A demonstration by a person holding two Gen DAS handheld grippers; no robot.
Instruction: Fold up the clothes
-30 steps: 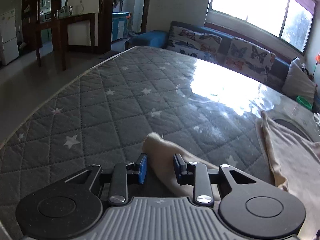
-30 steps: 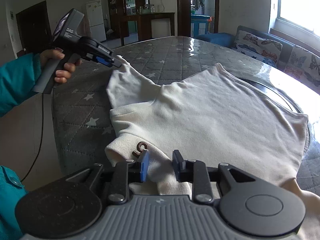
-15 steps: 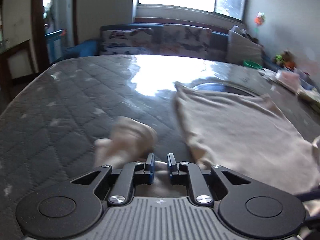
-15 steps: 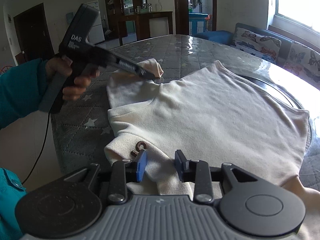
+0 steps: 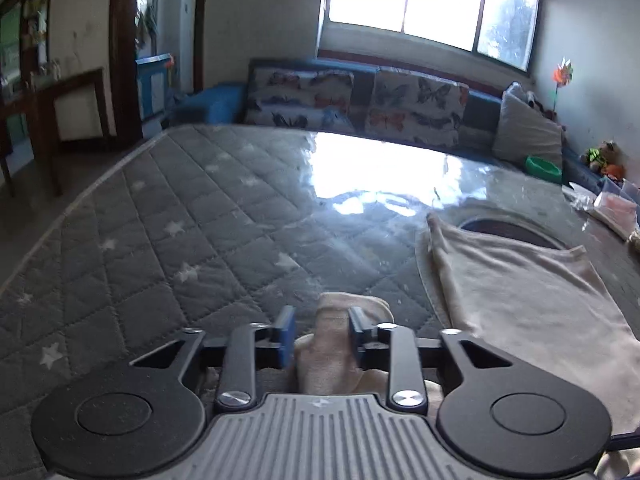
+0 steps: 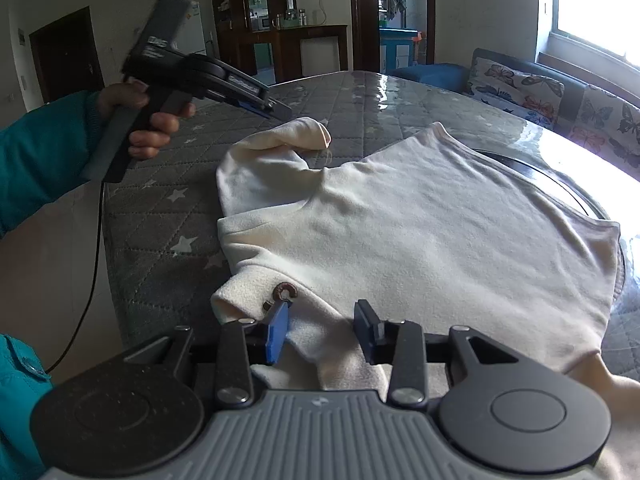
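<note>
Cream fleece, a long-sleeved top [image 6: 420, 216] lies spread on the grey star-quilted mattress [image 5: 168, 216] at centre frame. The left tongs [image 5: 322, 334] are opening, its sleeve cuff [image 5: 344, 320] loose between them. The right tongs [image 6: 322, 330] are opening over the collar [image 6: 256, 292] at lower centre.

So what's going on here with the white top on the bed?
A person is folding a cream top spread on a grey quilted mattress, a gripper in each hand. The left gripper is opening over the folded-in sleeve, with the cuff between its fingers. The right gripper is also opening over the fabric by the collar.
</note>
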